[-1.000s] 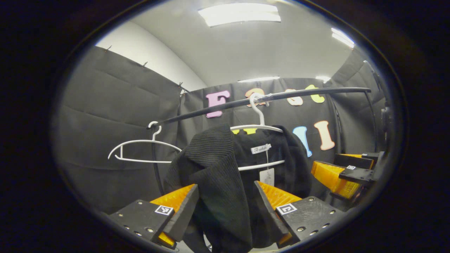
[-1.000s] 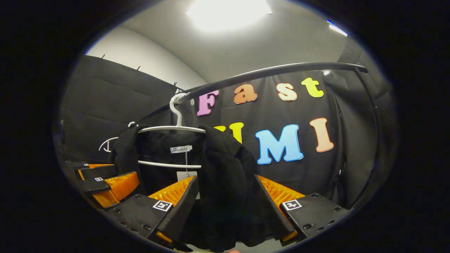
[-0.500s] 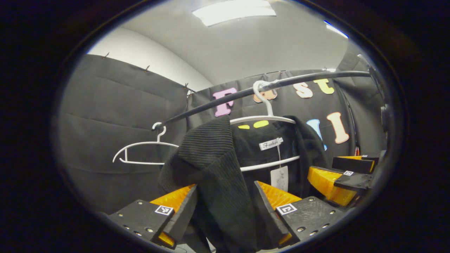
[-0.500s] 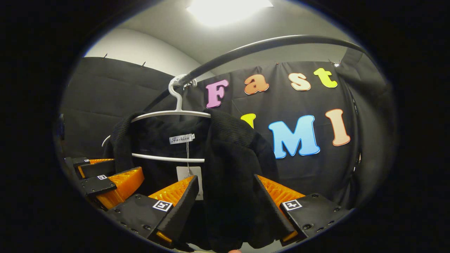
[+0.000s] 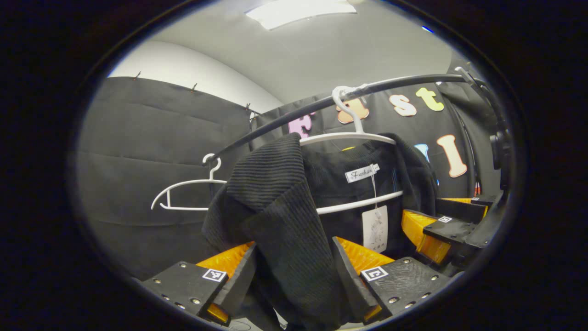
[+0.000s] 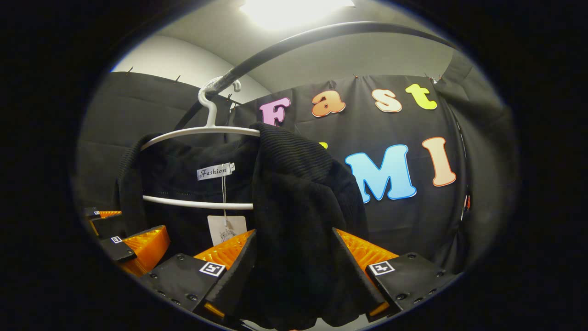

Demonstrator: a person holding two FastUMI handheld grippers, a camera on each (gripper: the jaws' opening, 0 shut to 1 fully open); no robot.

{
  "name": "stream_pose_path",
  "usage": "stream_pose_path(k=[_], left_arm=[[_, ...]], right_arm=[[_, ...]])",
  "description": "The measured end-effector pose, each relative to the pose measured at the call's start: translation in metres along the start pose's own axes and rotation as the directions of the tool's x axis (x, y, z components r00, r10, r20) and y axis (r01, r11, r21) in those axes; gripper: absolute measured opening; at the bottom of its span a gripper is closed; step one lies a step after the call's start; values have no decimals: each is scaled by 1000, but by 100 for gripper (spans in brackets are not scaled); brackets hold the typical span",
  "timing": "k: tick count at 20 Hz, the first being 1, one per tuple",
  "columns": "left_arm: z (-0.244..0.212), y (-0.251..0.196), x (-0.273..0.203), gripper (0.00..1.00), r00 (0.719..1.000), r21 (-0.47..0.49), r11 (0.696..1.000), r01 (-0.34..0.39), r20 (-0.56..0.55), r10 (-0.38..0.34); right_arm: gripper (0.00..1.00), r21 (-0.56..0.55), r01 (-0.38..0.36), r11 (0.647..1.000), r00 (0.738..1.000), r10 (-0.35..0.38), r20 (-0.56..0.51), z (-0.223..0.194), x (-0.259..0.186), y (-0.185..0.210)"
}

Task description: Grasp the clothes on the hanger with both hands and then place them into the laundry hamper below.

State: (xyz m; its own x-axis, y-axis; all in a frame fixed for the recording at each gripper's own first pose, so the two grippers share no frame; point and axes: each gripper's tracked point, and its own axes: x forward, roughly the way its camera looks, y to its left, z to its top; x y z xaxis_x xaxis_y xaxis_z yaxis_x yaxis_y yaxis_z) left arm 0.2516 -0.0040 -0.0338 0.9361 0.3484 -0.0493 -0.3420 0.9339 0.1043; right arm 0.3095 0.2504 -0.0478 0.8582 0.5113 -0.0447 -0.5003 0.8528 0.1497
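Under the black rail [image 5: 285, 120], our left claw [image 5: 294, 280] and right claw [image 6: 294, 276] each clamp the black garment [image 5: 285, 216] on its white hanger [image 5: 353, 135].

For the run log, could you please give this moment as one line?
phase: grasp | left gripper: shut on black garment | right gripper: shut on black garment | garment on white hanger | hanger on rail

Both cams are riding low, tilting up, v. close on the black garment [image 5: 294, 220] [image 6: 298, 216]; sharing white hanger [image 5: 353, 135] [image 6: 202, 131] & rail [image 5: 395, 85] [image 6: 285, 46].
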Motion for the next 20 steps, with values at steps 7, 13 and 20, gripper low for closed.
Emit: stream_pose_path(k=[7,13,20], left_arm=[[-20,5,7,58,998,-52,998,-28,-53,25],[-23,12,7,31,998,-21,1000,16,-65,-17],[-11,23,-4,1,998,-23,998,60,-28,-61]], right_arm=[[43,4,59,998,998,-59,0,-1,14,-11],[2,-85,164,983,984,-157,84,16,5,-30],[1,-116,228,967,968,-212,136,35,0,-48]])
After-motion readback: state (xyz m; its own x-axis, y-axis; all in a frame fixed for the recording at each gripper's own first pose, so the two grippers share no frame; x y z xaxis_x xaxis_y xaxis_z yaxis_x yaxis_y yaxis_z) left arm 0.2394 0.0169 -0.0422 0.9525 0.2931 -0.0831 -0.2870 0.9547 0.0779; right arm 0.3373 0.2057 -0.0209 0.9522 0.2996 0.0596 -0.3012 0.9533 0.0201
